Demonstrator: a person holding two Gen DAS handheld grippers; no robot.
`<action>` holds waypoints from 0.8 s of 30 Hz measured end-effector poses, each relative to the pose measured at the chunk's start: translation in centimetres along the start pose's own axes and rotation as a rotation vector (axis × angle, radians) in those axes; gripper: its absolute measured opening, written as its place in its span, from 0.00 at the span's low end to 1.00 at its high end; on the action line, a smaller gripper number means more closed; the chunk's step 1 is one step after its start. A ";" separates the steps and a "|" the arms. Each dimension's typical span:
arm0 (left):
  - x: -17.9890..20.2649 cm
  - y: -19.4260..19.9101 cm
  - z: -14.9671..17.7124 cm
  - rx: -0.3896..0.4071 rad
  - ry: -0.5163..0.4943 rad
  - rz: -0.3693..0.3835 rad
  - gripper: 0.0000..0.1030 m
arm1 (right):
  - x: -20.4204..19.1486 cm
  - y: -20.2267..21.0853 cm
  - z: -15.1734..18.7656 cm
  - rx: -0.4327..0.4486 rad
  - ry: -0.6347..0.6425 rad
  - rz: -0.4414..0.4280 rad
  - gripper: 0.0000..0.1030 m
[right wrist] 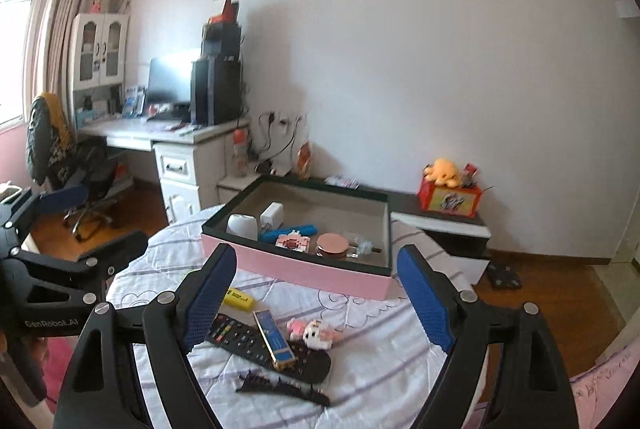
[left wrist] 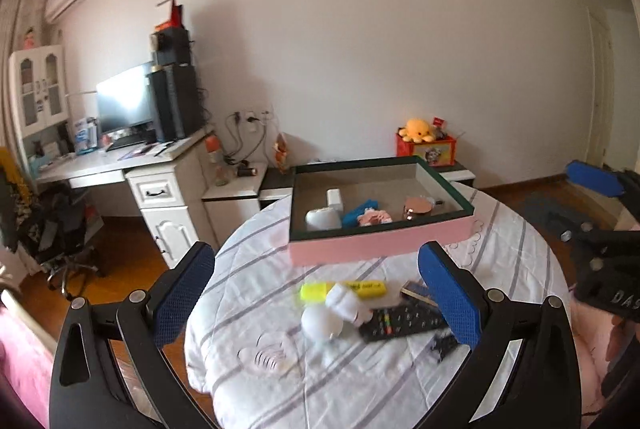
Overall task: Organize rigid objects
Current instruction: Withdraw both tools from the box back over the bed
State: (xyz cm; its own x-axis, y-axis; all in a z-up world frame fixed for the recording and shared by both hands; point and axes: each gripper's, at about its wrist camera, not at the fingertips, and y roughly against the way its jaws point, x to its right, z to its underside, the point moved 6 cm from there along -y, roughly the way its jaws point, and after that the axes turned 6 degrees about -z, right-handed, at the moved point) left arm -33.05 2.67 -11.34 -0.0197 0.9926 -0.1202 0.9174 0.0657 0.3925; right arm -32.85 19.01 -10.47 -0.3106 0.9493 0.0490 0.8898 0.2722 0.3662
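Both the left gripper point(left wrist: 316, 293) and right gripper point(right wrist: 316, 297) hover with jaws released over the bench point(right wrist: 380, 381), where the slim box point(right wrist: 273, 339) lies across the remote point(right wrist: 256, 345), so lifting either risks dragging the other off.

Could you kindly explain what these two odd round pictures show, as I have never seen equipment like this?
A person holds a two-finger tool in each hand, and each tool carries a wide-angle camera looking along its blue-padded fingers. One picture comes from the left hand-held gripper, the other from the right hand-held gripper. Both are open and hold nothing. Below them a round table bears a pink box already holding small items. Still loose on the cloth: a yellow highlighter, a black remote control, a small toy figure and a black hair clip.
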 end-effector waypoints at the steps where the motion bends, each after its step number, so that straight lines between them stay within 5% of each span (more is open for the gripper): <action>1: -0.1 0.2 0.3 -0.010 -0.001 0.001 1.00 | -0.1 0.7 0.3 0.012 -0.009 0.007 0.82; 11: -0.9 2.6 2.1 -0.022 0.009 -0.001 1.00 | 0.5 2.5 2.9 -0.019 -0.082 0.019 0.82; 24: 0.7 0.1 4.5 -0.115 -0.022 0.042 1.00 | 1.4 0.7 6.2 -0.122 -0.109 0.040 0.82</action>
State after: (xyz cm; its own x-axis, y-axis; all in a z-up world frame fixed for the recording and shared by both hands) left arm -31.22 2.93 -15.53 0.0275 0.9922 -0.1213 0.8657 0.0370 0.4991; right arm -30.57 21.52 -15.94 -0.2316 0.9723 -0.0324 0.8514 0.2187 0.4767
